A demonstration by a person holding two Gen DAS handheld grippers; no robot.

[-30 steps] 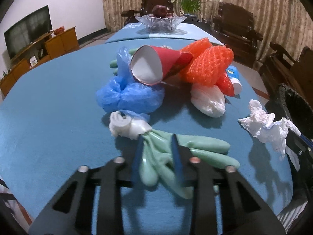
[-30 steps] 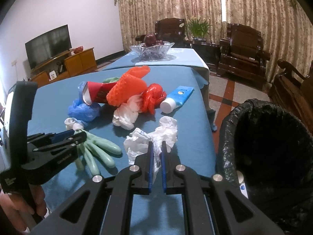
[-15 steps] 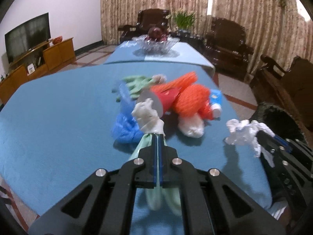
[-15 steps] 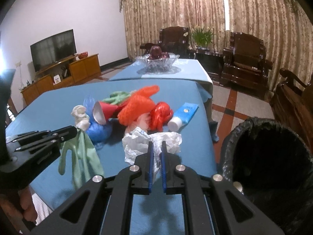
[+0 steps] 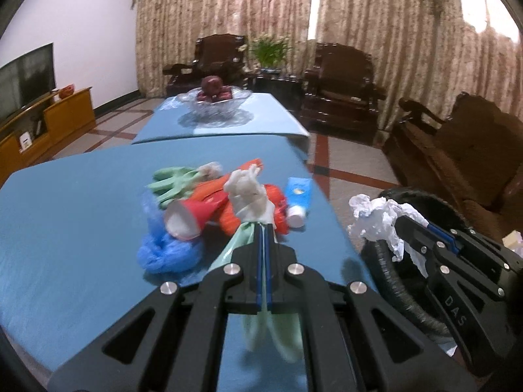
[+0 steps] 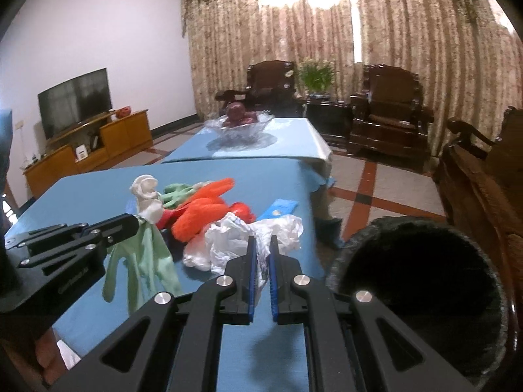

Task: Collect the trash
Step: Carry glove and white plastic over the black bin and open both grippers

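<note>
My left gripper [image 5: 263, 228] is shut on a pale green rubber glove [image 5: 248, 196] with a white cuff, held up above the blue table [image 5: 65, 222]; the glove hangs down in the right wrist view [image 6: 143, 258]. My right gripper [image 6: 261, 245] is shut on a crumpled white tissue [image 6: 242, 238], held beside the rim of the black bin [image 6: 425, 274]. The tissue [image 5: 376, 219] and right gripper also show at the right of the left wrist view, over the bin [image 5: 392, 271].
On the table lie a blue plastic bag [image 5: 166, 251], a red paper cup [image 5: 189, 219], orange netting [image 6: 202, 212], a second green glove [image 5: 170, 179], a blue-and-white tube [image 5: 297, 199] and a white bag [image 6: 196, 254]. A glass fruit bowl [image 6: 238, 127] stands farther back. Wooden chairs stand to the right.
My left gripper closed on the green glove and lifted it off the table. My right gripper, holding the tissue, rose and moved toward the bin.
</note>
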